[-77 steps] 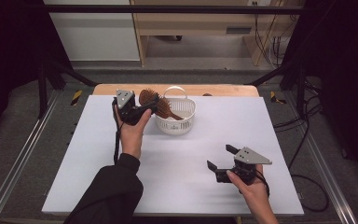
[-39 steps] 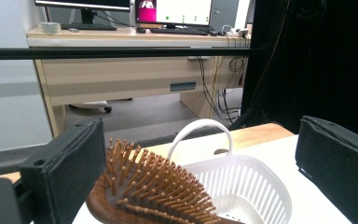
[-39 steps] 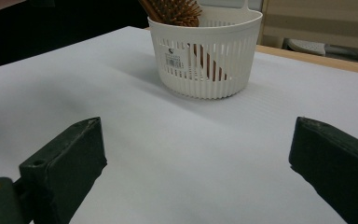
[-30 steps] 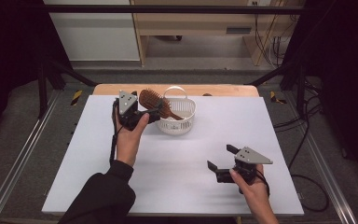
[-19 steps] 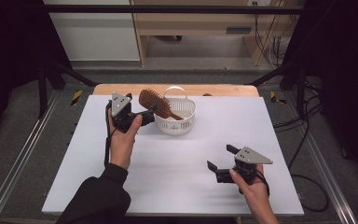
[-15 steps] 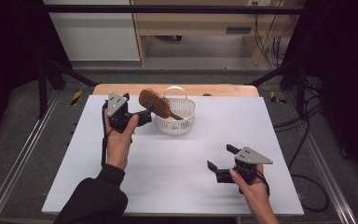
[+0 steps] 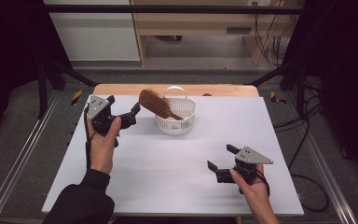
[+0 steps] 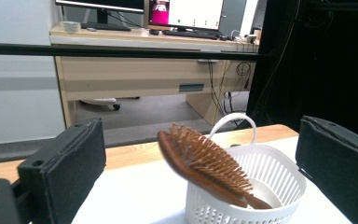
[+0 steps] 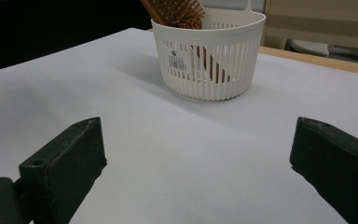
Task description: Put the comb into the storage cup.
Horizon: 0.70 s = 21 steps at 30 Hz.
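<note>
High view: The white basket stands at the far middle of the white table and serves as the reference. The wooden hairbrush rests in it handle-down, with the bristled head leaning out over the basket's left rim. The left gripper hovers just left of the basket, jaws apart and holding nothing, near the brush head but clear of it. The right gripper rests well in front of the basket and to its right, jaws spread and empty.

Left gripper view: The hairbrush sits between the two spread jaws, farther off, bristles facing up and right. The basket lies below it. The handle end appears to touch the basket floor, though the wall partly hides it.

Right gripper view: The basket stands well ahead, beyond the open jaws.

Procedure: Judged from this layout, the brush is placed. Withdraw the left gripper straight away from the basket, keeping the jaws wide so neither pad catches the overhanging head and tips the basket.
</note>
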Available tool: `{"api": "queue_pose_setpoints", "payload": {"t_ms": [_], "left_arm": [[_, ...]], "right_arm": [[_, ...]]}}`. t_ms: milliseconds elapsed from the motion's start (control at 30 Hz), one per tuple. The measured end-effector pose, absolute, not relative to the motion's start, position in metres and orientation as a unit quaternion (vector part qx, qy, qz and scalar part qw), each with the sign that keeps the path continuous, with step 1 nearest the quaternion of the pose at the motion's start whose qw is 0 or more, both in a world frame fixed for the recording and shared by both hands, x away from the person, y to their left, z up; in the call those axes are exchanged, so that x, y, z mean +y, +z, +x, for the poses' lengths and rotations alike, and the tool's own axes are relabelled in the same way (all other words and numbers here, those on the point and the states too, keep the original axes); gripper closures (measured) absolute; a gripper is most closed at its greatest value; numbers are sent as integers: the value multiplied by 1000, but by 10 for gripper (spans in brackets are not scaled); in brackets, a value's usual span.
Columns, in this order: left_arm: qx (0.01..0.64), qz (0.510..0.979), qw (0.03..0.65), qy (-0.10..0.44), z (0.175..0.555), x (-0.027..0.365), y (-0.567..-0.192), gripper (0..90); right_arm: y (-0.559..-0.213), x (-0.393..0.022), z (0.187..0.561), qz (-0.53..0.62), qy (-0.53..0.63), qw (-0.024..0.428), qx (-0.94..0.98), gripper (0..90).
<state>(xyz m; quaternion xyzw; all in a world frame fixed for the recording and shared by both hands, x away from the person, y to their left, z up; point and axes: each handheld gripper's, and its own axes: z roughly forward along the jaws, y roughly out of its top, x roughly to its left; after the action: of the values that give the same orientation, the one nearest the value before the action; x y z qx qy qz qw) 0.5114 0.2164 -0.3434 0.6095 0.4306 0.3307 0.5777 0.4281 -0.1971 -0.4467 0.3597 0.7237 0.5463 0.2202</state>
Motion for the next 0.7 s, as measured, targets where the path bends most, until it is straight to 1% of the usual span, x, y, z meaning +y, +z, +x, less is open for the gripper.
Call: {"api": "queue_pose_setpoints", "payload": {"t_ms": [233,700], "left_arm": [[436,609,574,332,506,233,-346,17],[431,613,566,344,491,256,-349,17]], "right_arm": [[-447,-196,429,359,545,220,725,37],[-447,-197,429,359,546,220,724,37]]}}
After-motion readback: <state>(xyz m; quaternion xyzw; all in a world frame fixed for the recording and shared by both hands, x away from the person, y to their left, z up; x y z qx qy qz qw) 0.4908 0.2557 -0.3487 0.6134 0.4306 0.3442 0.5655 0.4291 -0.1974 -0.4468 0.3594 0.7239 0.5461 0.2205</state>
